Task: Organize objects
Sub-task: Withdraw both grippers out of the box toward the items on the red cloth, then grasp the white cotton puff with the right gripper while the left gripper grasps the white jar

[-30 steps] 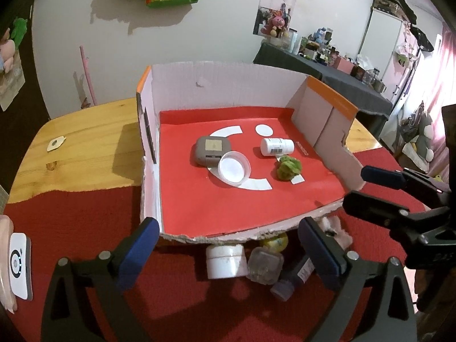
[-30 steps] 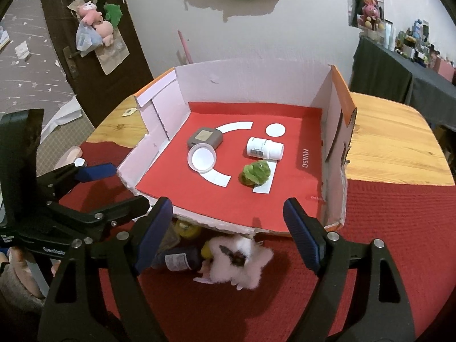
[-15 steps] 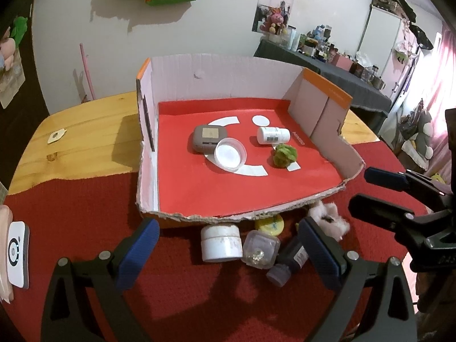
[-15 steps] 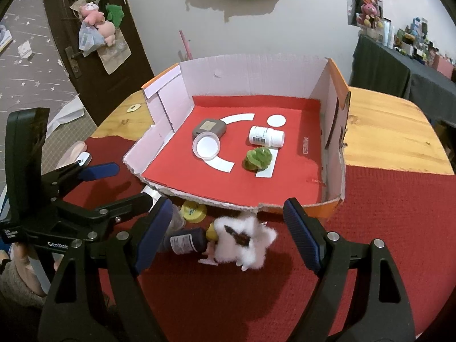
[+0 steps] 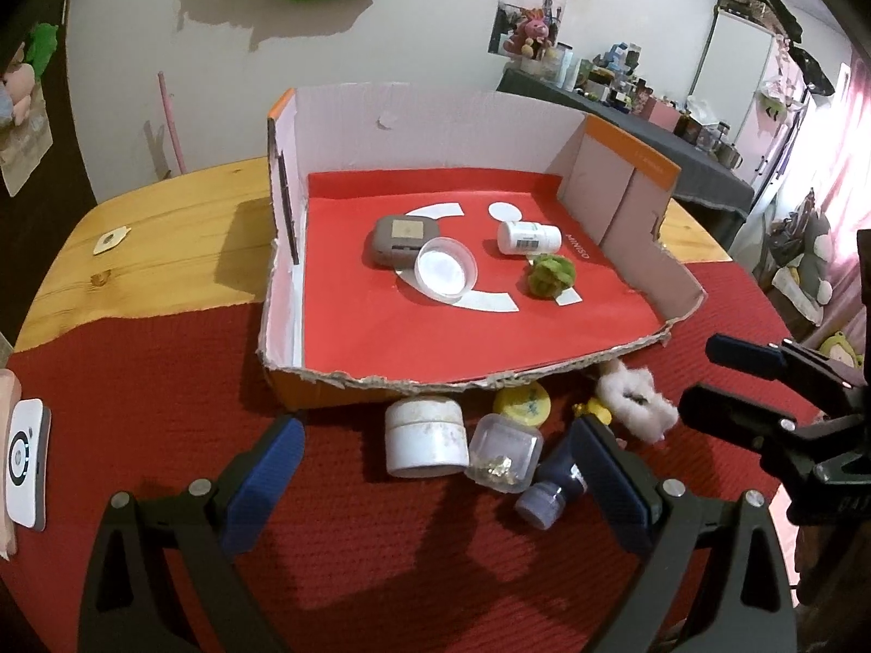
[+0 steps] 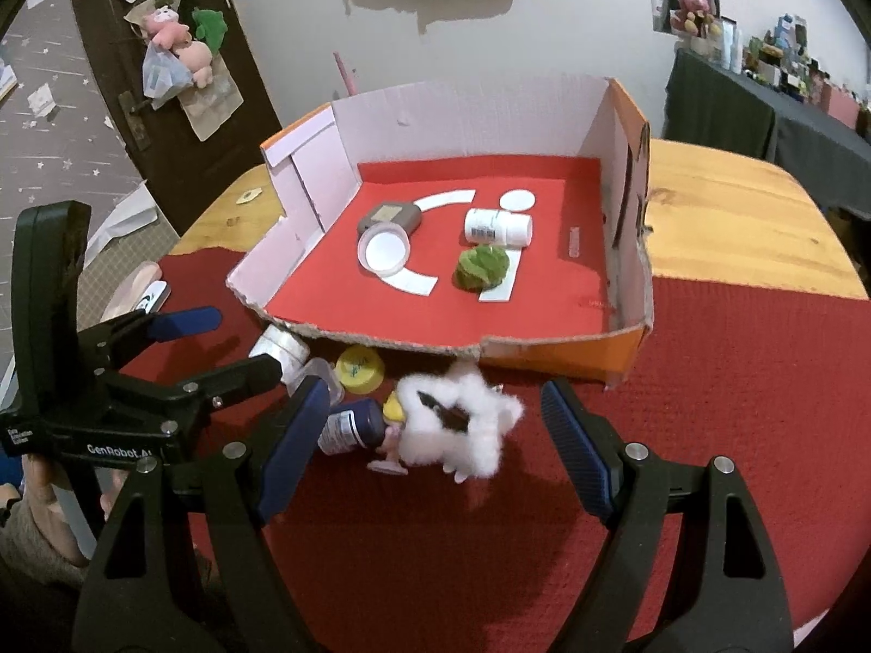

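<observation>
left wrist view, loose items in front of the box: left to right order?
White jar → clear lidded container → dark blue bottle → white fluffy toy. The yellow lid sits behind, over the jar-container gap, so I left it unranked.

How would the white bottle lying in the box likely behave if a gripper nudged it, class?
The white bottle lies on its side on the box's smooth red floor, so it would probably roll. It looks like small plastic, likely light. The green pompom beside it might check it.
</observation>
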A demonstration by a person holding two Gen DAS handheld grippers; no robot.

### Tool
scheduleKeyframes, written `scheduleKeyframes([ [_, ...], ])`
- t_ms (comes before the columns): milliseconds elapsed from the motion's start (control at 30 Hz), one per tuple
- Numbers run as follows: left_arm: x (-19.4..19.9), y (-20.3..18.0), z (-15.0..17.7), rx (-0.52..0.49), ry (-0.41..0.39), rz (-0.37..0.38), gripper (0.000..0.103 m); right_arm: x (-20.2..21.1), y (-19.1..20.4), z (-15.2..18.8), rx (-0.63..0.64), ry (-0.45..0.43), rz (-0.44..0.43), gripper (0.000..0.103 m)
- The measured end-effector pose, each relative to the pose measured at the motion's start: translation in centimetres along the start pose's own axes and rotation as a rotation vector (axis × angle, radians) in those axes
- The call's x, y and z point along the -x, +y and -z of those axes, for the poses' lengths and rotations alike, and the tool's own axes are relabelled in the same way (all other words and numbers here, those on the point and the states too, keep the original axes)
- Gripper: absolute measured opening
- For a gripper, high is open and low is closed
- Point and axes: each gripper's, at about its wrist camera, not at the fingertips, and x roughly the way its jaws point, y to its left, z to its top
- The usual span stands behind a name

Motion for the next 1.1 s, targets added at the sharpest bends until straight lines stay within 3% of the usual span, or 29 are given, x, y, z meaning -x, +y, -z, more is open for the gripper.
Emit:
scheduleKeyframes([
  [200,-0.4,0.3,0.3,0.001,0.014,0.007,0.093,-0.7,-0.3,0.8,-0.013,0.013,0.003,0.077],
  [267,-0.6,0.6,0.4,0.009,0.022,0.012,0.091,-0.9,-0.5,1.0,-0.021,0.019,0.003,0.065],
  [367,-0.9,0.9,0.6,0.024,0.034,0.024,0.088,-1.3,-0.8,1.3,-0.030,0.034,0.011,0.061],
  [900,-2.8,1.8,0.9,0.046,0.076,0.045,0.077,-3.3,-1.5,1.8,-0.048,0.076,0.023,0.059],
  [1100,-3.1,2.2,0.8,0.059,0.074,0.058,0.074,-3.8,-2.1,2.0,-0.067,0.092,0.014,0.053],
])
